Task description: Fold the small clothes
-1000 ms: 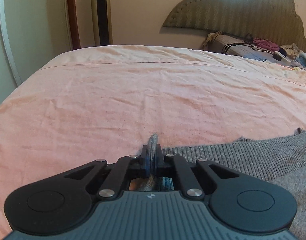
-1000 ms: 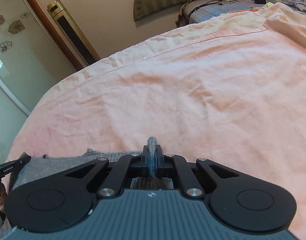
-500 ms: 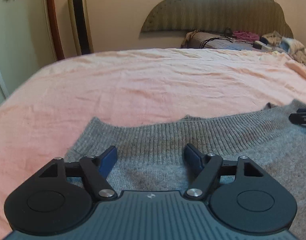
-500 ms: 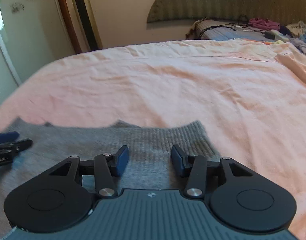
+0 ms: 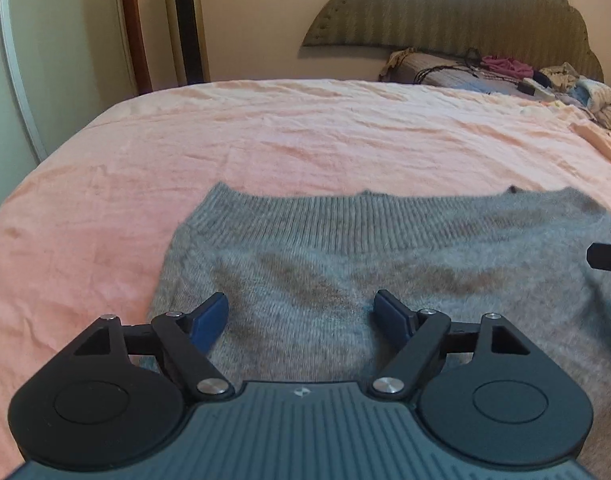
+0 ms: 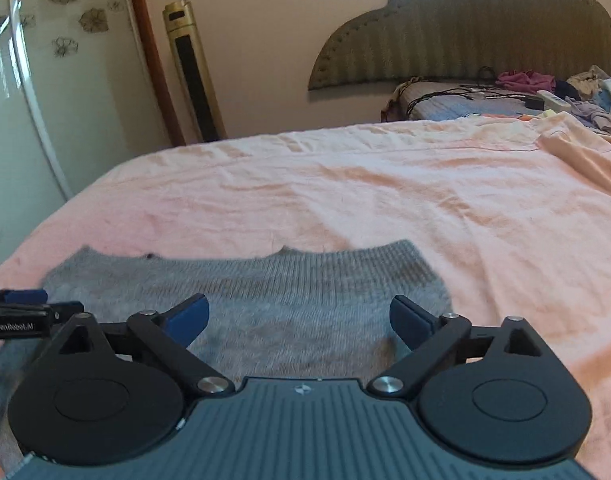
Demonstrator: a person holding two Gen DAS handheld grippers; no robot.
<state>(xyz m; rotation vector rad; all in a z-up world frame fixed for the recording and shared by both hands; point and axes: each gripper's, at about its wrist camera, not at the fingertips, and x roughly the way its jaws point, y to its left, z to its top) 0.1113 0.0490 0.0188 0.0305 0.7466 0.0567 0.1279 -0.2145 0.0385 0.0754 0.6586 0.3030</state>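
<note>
The grey knitted garment (image 5: 385,264) lies flat on the bed, on the pink sheet (image 5: 265,140), with its ribbed hem on the far side. The left tongs (image 5: 301,312) are spread wide above the left part of the garment and hold nothing. The right tongs (image 6: 299,318) are also spread wide, above the right part near its edge, and hold nothing. Behind the bed stands a padded headboard (image 6: 465,32), and a tall golden fan (image 6: 193,72) stands by the wall.
</note>
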